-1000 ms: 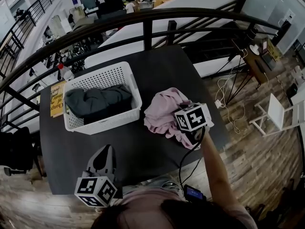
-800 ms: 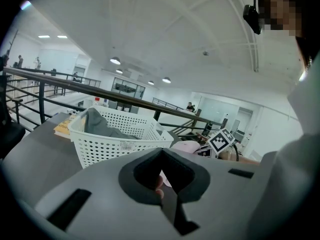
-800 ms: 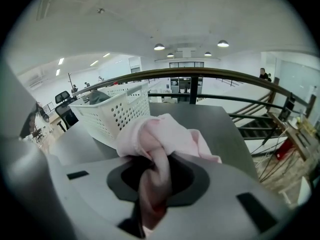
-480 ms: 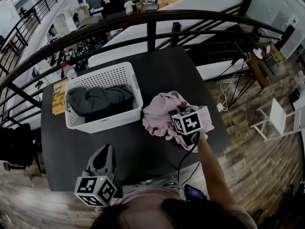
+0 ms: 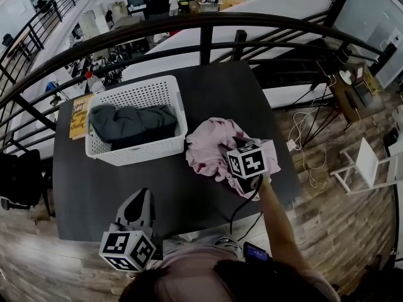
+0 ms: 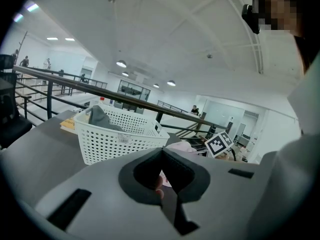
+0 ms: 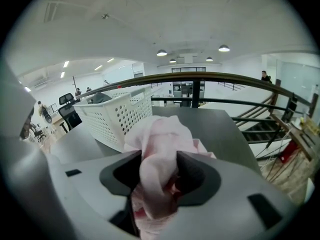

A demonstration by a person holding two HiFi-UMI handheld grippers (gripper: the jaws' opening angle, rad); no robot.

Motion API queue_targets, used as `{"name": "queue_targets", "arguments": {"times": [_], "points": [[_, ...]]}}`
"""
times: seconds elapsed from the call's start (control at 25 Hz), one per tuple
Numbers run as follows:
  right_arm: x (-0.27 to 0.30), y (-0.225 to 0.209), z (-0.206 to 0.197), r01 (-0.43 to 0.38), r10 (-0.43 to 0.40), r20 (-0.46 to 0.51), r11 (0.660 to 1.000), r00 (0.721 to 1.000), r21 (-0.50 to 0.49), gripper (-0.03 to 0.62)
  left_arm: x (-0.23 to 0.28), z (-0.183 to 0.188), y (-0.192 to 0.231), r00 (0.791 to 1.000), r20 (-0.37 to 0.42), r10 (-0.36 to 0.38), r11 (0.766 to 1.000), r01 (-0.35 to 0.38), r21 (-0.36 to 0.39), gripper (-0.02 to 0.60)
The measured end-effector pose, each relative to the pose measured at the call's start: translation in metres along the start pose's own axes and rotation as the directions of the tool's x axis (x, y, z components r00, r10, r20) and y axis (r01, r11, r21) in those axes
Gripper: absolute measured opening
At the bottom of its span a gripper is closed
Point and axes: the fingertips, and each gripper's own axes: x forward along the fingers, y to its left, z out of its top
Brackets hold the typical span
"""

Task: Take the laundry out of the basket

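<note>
A white perforated basket (image 5: 180, 117) stands at the table's back left with a dark grey garment (image 5: 132, 123) in it. A pink garment (image 5: 206, 145) lies crumpled on the table to the basket's right. My right gripper (image 5: 234, 168) sits at the garment's near edge. Its jaws have just been opening and stand apart, with a bunch of the pink garment (image 7: 159, 149) still between them. My left gripper (image 5: 140, 201) hovers at the table's front edge, shut and empty, pointing toward the basket (image 6: 120, 134). In the left gripper view its tips (image 6: 161, 151) meet.
A yellow book (image 5: 79, 115) and a bottle (image 5: 93, 83) lie left of the basket. A dark curved railing (image 5: 201, 24) runs behind the table. Right of the table are a wooden floor, cables (image 5: 308, 137) and a white chair (image 5: 371, 162).
The right gripper's marker cube has sunk slightly over the pink garment's near edge, and the garment lies a little flatter. The left gripper has kept still.
</note>
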Motion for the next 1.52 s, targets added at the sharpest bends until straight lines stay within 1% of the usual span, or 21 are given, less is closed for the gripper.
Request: {"name": "queue_targets", "arguments": {"times": [0.16,0.4,0.76,0.92,1.04,1.24,1.52], "points": [[-0.009,0.000,-0.002,0.008,-0.008,0.019,1.000,1.000,0.010,0.224,-0.008,-0.004,-0.002,1.000,-0.004,0.008,1.000,-0.008,-0.008,-0.003],[-0.023,0.005,-0.007,0.024,-0.025,0.033,0.999,0.999,0.039,0.224,-0.018,-0.005,0.002,1.000,-0.015,-0.004,1.000,0.004,0.000,-0.003],[-0.038,0.022,-0.012,0.077,-0.082,0.043,0.993,0.996,0.092,0.223,-0.033,0.005,0.032,0.999,-0.009,-0.039,0.999,0.039,0.011,-0.003],[-0.046,0.038,-0.015,0.090,-0.096,0.041,0.988,0.995,0.129,0.218,-0.043,0.011,0.048,0.999,-0.011,-0.049,0.999,0.049,0.016,-0.003],[-0.049,0.051,-0.013,0.100,-0.110,0.055,0.983,0.992,0.152,0.175,-0.050,0.014,0.065,0.999,-0.008,-0.048,0.999,0.048,0.013,-0.003],[-0.058,0.079,-0.009,0.093,-0.109,0.082,0.980,0.991,0.173,0.171,-0.063,0.020,0.088,0.999,0.009,-0.044,0.999,0.044,0.005,-0.003],[-0.071,0.124,0.002,0.074,-0.097,0.140,0.984,0.985,0.159,0.137,-0.082,0.019,0.111,0.999,0.020,-0.033,0.999,0.033,-0.008,-0.003]]}}
